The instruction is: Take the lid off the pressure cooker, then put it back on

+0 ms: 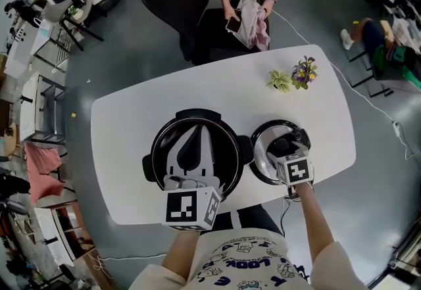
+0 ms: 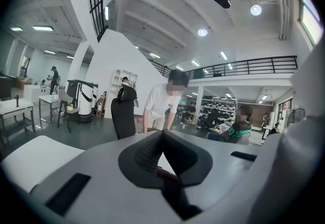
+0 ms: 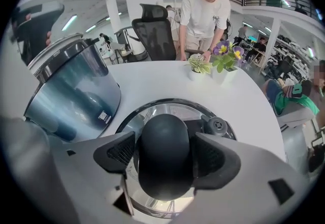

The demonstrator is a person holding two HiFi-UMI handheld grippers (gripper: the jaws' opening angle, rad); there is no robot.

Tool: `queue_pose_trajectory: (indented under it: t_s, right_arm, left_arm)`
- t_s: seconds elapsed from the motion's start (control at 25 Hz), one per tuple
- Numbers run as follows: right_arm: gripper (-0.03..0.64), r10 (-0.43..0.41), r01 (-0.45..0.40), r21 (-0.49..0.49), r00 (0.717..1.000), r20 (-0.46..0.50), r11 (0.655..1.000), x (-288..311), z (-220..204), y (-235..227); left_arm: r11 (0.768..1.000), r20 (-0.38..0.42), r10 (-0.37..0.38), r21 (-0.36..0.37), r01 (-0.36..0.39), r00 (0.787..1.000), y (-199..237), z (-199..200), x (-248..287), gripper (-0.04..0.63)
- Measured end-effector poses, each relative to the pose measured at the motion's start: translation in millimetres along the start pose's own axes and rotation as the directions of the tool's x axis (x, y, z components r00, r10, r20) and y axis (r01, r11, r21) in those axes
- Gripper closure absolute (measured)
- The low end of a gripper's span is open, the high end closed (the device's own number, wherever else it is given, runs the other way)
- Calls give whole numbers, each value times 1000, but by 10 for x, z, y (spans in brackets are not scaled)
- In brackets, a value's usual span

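Your right gripper (image 3: pixel 163 156) is open, pointing steeply down with one jaw on either side of the round black knob (image 3: pixel 165 134) of the lid (image 1: pixel 265 150); the pads stand just beside the knob and do not seem to press on it. Your left gripper (image 2: pixel 162 139) is closed with nothing visible between its jaws, held almost level at the near edge of the pressure cooker (image 1: pixel 197 113). The first half of the job looks done: the lid is off and lies knob-up on the white table (image 1: pixel 131 124), just to the right of the cooker, whose dark pot is open to view. What remains, as I judge it, is to close on the knob, lift the lid, carry it left over the pot and seat it. The lid is shiny metal with a black rim and a small valve (image 3: pixel 218 125) beside the knob. Farther off, a little pot of flowers (image 1: pixel 304 73) stands at the table's far edge.
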State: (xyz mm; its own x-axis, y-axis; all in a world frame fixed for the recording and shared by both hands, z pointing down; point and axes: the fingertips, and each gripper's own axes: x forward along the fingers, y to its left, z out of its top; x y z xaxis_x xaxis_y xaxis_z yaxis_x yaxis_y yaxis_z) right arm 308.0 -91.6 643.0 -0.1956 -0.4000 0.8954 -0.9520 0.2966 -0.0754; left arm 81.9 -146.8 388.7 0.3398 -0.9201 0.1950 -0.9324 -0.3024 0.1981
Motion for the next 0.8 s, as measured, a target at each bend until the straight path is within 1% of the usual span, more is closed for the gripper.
queue_pose_trajectory:
  t_s: [0.04,0.08,0.24,0.32,0.4,0.48,0.56,0.68,0.76,0.8]
  right_arm:
    - [225,1,-1,-2,1000,29,1000,-16,36,6]
    - [215,1,-1,-1,998,56,1000,-44,72,21]
    - [198,-15,17,-7,985,173,1000,-229,241,53]
    - [199,-29,30,-2,969,244,1000,-382,375,50]
    - [216,-44,42,15,947,318,999,-595,537,48]
    - [248,-60,52,33,913,404,998,-856,729,49]
    - [268,-76,60,47,869,489,997,-1137,916,56]
    - [305,-97,70,68,789,606,995,-1558,1168,71]
    - [337,-114,78,84,733,671,993,-1818,1304,75]
    - [343,-123,83,91,706,698,992,-1939,1362,82]
  left_arm:
    - [1000,3,-1,1,1,1000,-6,13,-5,581]
    - [1000,6,-1,3,1,1000,-13,27,-12,581]
    - [1000,18,-1,8,1,1000,-40,88,-59,581]
    - [1000,28,0,10,0,1000,-52,128,-87,581]
    - [1000,42,-2,13,1,999,-72,177,-109,581]
    - [1000,55,-2,17,1,998,-94,237,-133,581]
    - [1000,70,-4,21,3,998,-119,300,-153,581]
    - [1000,93,-9,28,6,996,-156,389,-166,581]
    - [999,110,-13,32,10,994,-178,450,-164,581]
    - [999,118,-15,35,11,993,-188,484,-164,581]
